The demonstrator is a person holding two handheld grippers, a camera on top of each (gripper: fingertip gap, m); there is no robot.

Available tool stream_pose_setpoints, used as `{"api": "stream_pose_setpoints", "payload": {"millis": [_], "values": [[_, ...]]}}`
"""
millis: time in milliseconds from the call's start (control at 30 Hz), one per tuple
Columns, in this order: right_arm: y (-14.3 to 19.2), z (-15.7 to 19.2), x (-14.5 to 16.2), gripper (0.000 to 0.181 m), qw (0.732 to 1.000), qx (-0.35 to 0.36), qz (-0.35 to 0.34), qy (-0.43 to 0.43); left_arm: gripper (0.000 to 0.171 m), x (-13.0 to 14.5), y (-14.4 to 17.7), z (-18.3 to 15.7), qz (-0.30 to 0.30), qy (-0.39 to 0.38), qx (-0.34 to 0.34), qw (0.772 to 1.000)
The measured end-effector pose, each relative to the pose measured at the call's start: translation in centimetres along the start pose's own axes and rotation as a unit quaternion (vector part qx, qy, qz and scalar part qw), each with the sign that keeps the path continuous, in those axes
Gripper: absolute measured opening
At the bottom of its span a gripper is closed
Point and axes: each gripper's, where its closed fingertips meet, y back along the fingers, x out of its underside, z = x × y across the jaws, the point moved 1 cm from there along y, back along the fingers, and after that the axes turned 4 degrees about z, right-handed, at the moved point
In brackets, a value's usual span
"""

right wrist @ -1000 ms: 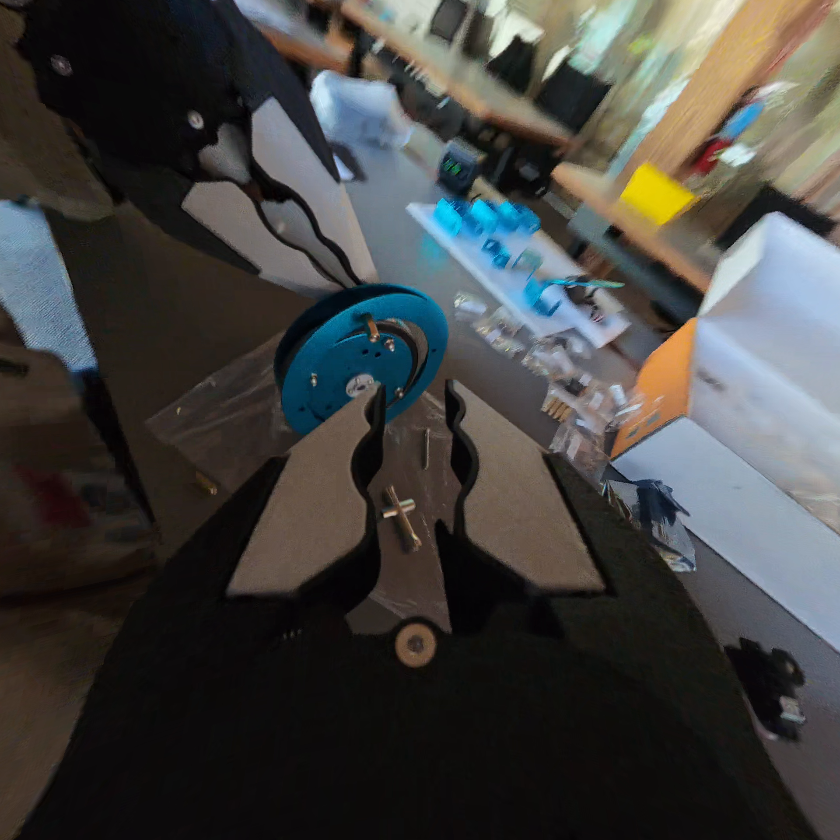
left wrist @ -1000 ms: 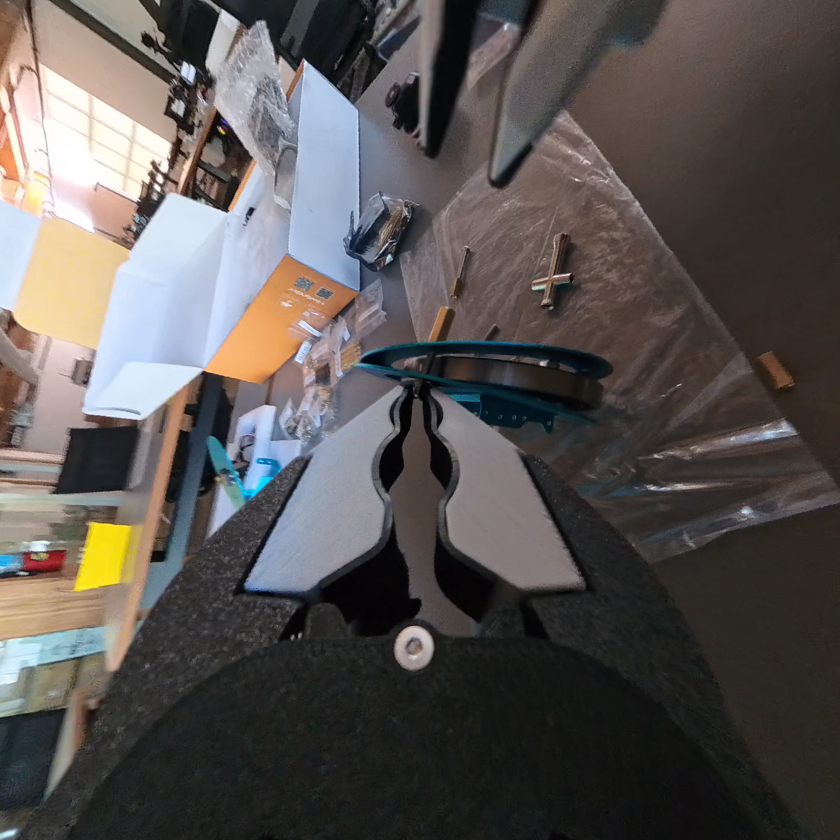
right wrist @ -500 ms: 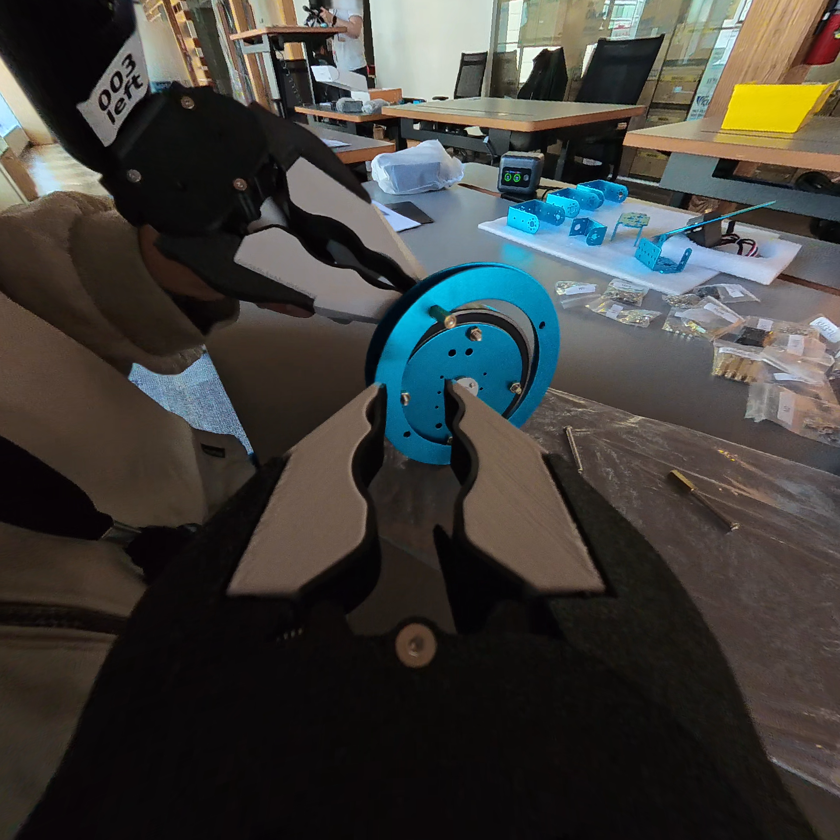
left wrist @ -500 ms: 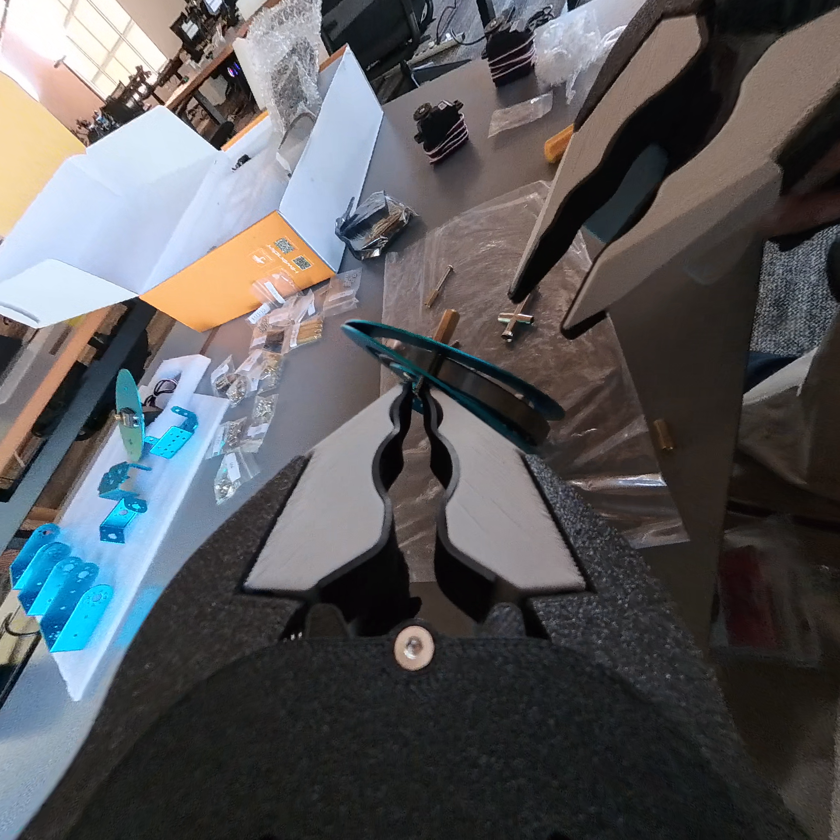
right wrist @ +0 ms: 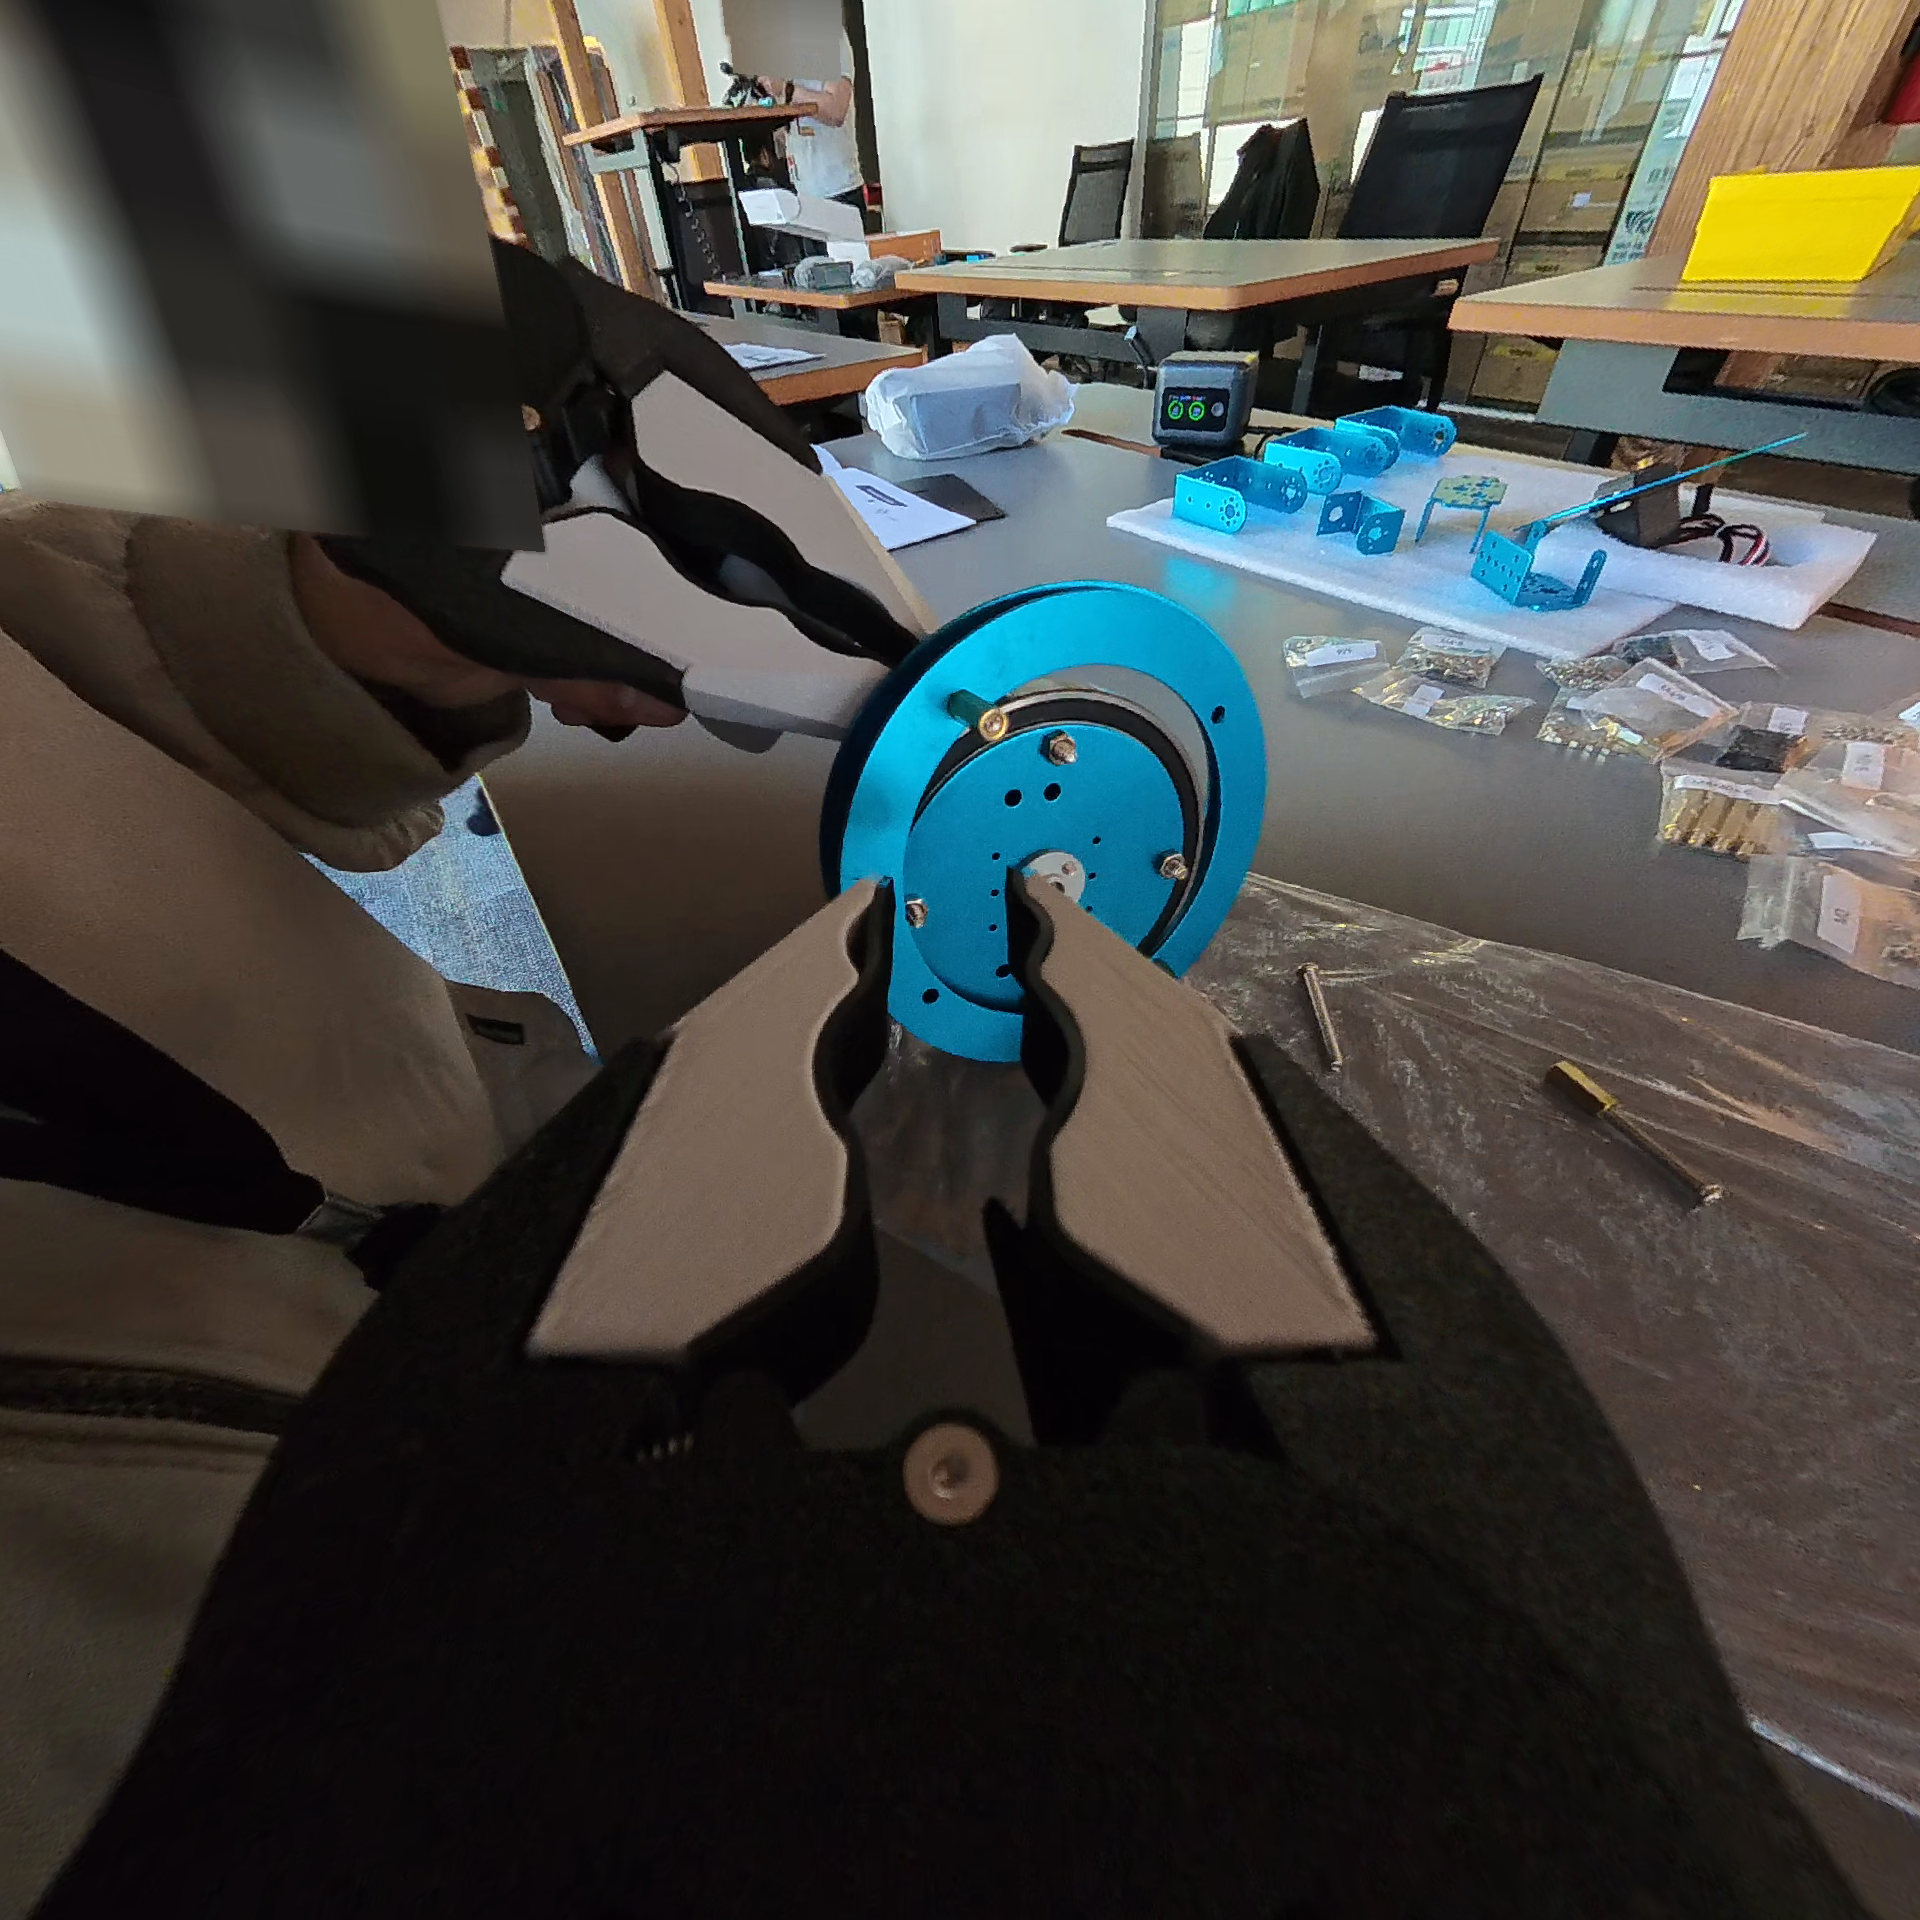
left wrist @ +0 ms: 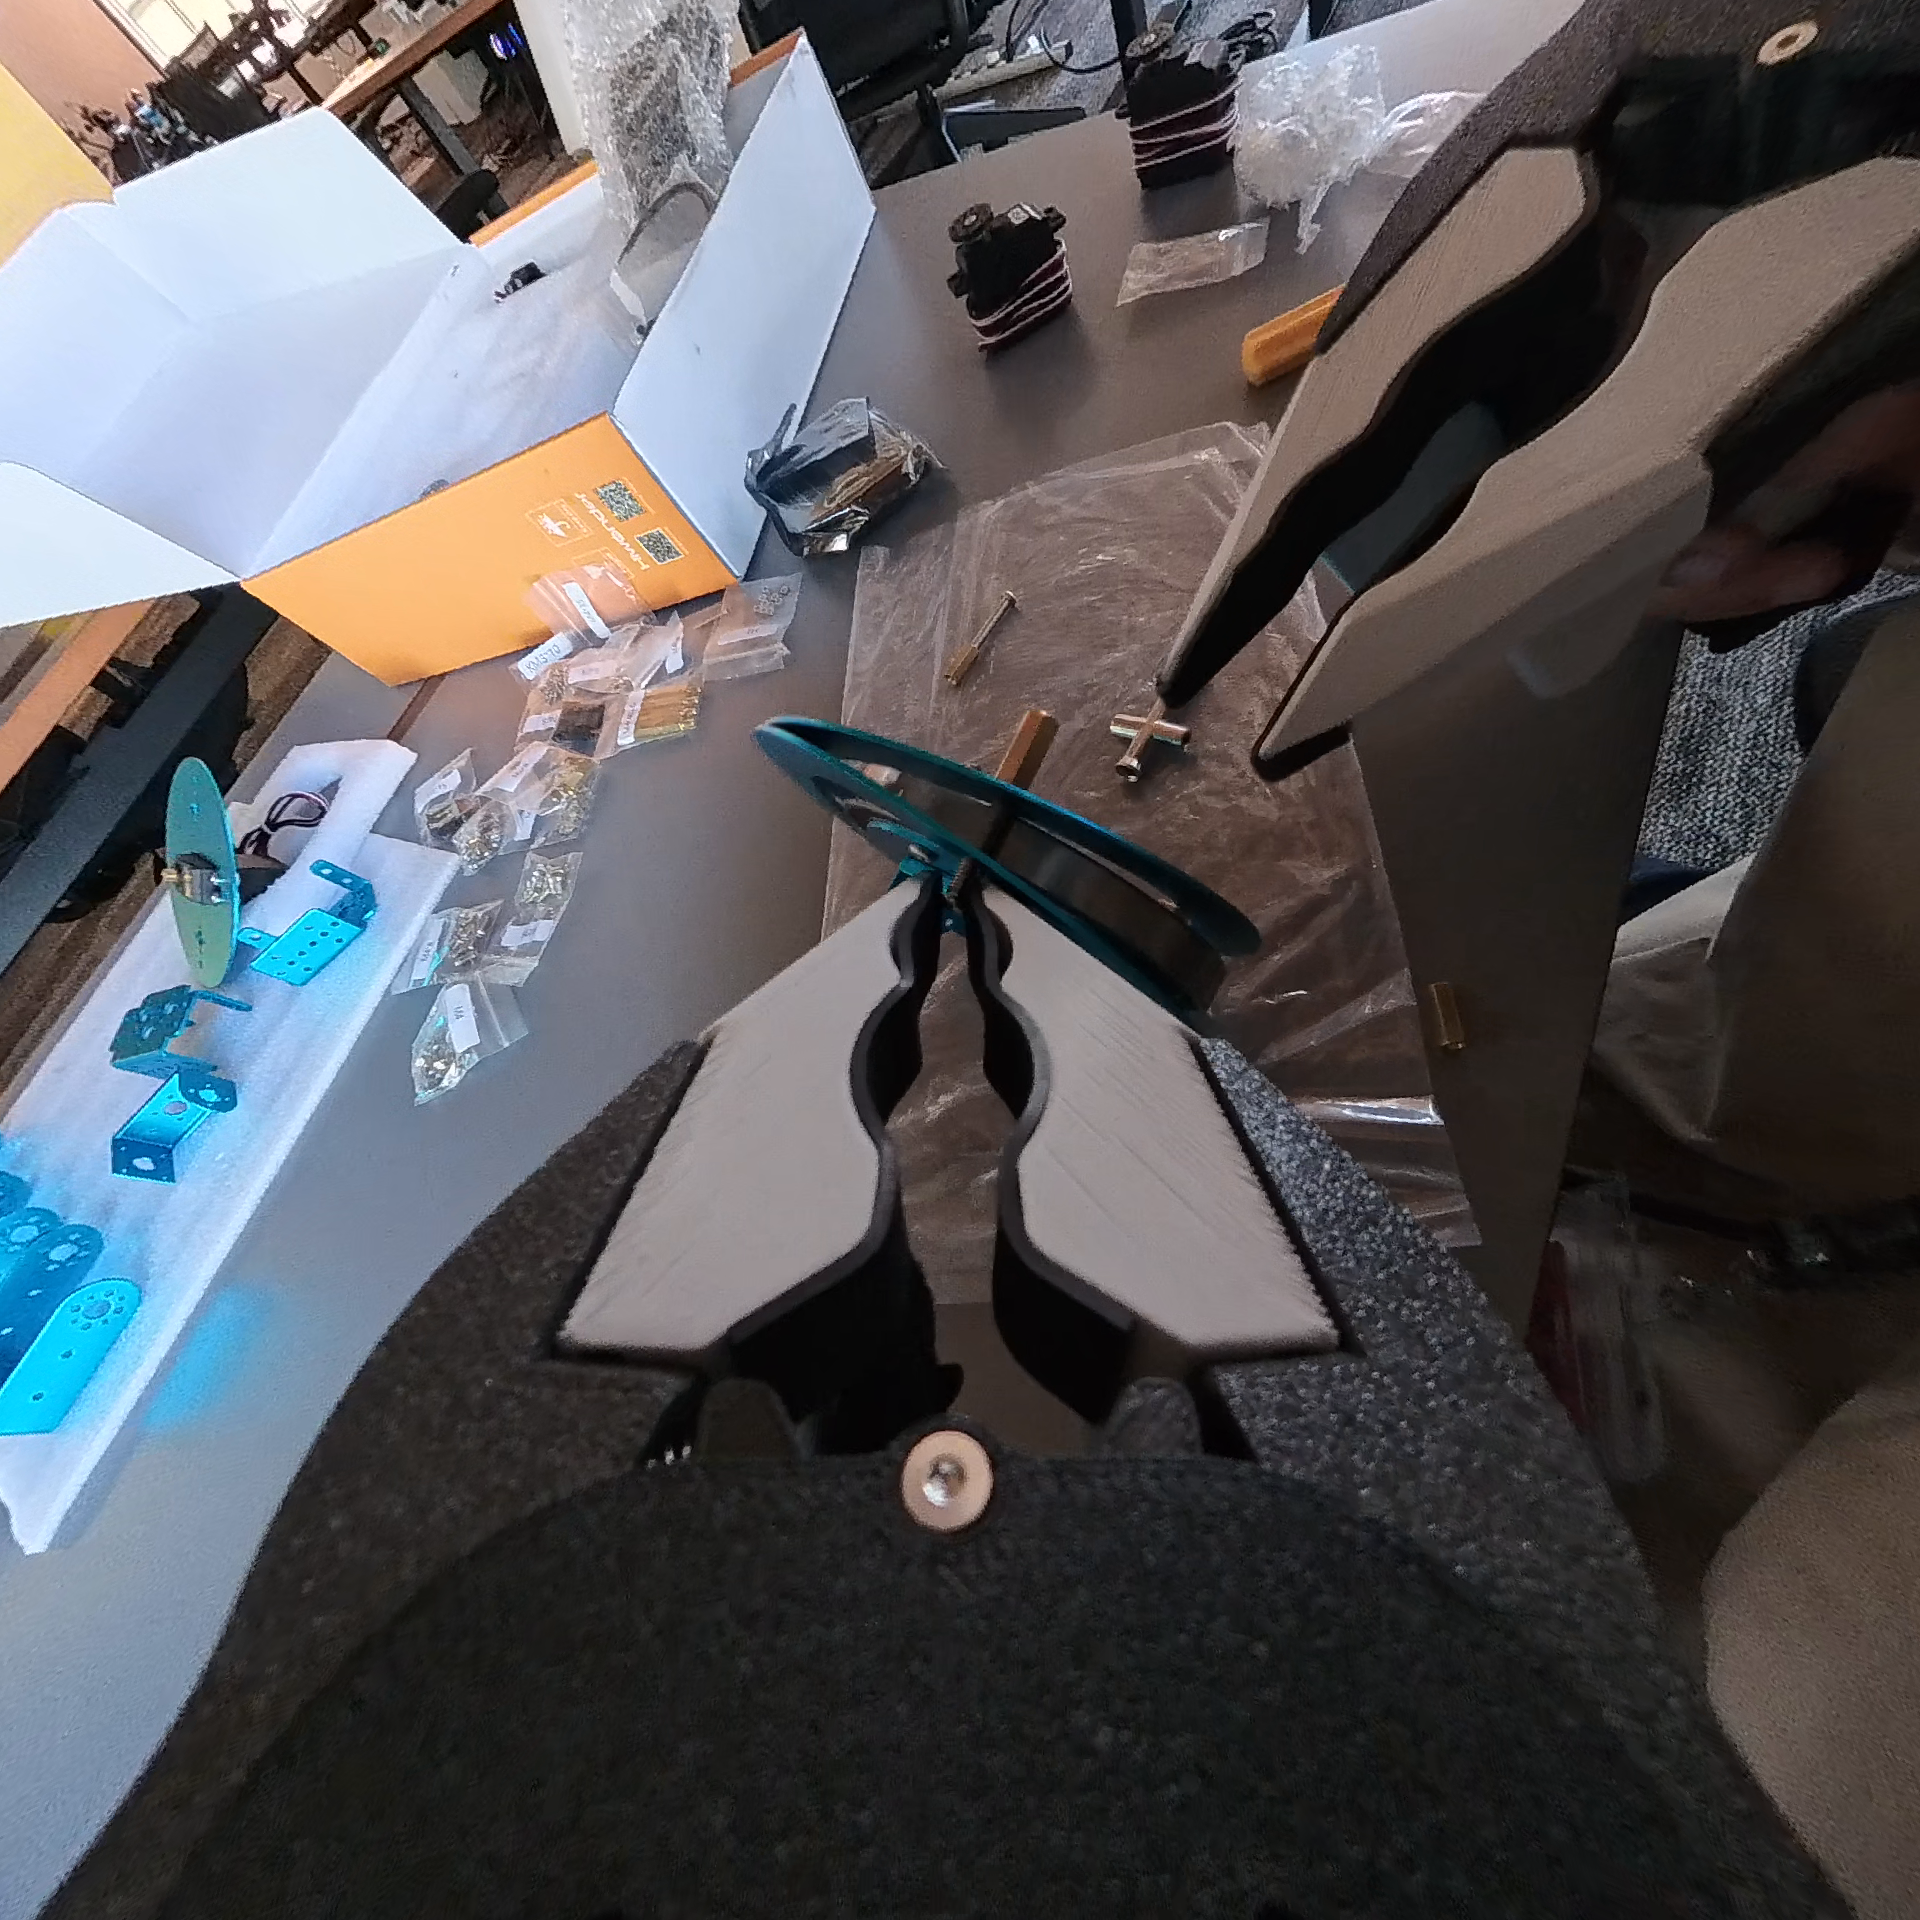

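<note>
Left gripper (left wrist: 948,902) is holding the blue disc (right wrist: 1044,821) up above the plastic sheet (right wrist: 1558,1195).

Its jaws are closing narrow on the disc's edge; the right gripper (right wrist: 951,891) is standing open, empty, tips just before the disc face. In my judgement, keeping the disc steady and edge-held is helping; a cross wrench (left wrist: 1148,730) is lying near on the sheet.
</note>
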Motion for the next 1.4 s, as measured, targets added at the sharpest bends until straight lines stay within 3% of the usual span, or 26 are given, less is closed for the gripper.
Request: {"api": "stream_pose_setpoints", "payload": {"millis": [167, 300, 367, 500, 533, 600, 633, 733, 833, 933, 1133, 1267, 1400], "values": [[-0.3, 0.1, 0.2, 0.02, 0.999, 0.01, 0.011, 0.031, 0.003, -0.2, -0.1, -0.3, 0.009, 0.0, 0.022, 1.0], [-1.0, -0.5, 0.2, 0.025, 0.978, 0.076, 0.063, 0.185, 0.003, -0.3, -0.1, -0.9, 0.074, 0.04, 0.132, 0.988], [-1.1, -1.4, -0.5, 0.023, 0.94, 0.137, 0.081, 0.303, 0.003, -0.4, 0.1, -1.2, 0.12, 0.11, 0.219, 0.962], [-1.6, -1.6, -1.8, 0.017, 0.825, 0.22, 0.084, 0.514, 0.003, -0.8, 0.6, -1.9, 0.205, 0.207, 0.371, 0.882], [-1.9, -1.7, -1.8, 0.017, 0.802, 0.233, 0.086, 0.544, 0.003, -0.9, 0.7, -1.9, 0.22, 0.238, 0.4, 0.857], [-2.3, -1.6, -1.4, 0.02, 0.781, 0.237, 0.087, 0.571, 0.003, -1.1, 0.8, -1.8, 0.239, 0.281, 0.447, 0.815], [-2.3, -1.7, -1.5, 0.021, 0.774, 0.242, 0.083, 0.58, 0.003, -1.1, 0.6, -1.5, 0.244, 0.297, 0.46, 0.8], [-2.0, -1.1, -2.4, 0.005, 0.712, 0.267, 0.044, 0.648, 0.003, -1.3, 0.7, -1.3, 0.255, 0.318, 0.499, 0.765], [-2.3, -1.5, -2.5, 0.005, 0.661, 0.292, 0.04, 0.691, 0.003, -1.5, 0.7, -1.3, 0.258, 0.344, 0.523, 0.736], [-2.9, -1.4, -2.8, 0.005, 0.643, 0.298, 0.035, 0.705, 0.003, -1.2, 1.0, -1.6, 0.264, 0.332, 0.535, 0.731], [-3.2, -0.8, -2.8, 0.005, 0.666, 0.266, 0.019, 0.697, 0.004, -0.7, 1.6, -1.7, 0.256, 0.303, 0.551, 0.734], [-3.4, -0.1, -2.7, 0.004, 0.636, 0.268, 0.002, 0.723, 0.015, 0.0, 2.4, -1.6, 0.265, 0.25, 0.554, 0.748], [-3.6, -0.4, -2.9, 0.004, 0.653, 0.26, 0.008, 0.711, 0.019, -0.2, 3.0, -1.0, 0.266, 0.239, 0.575, 0.736]]}}
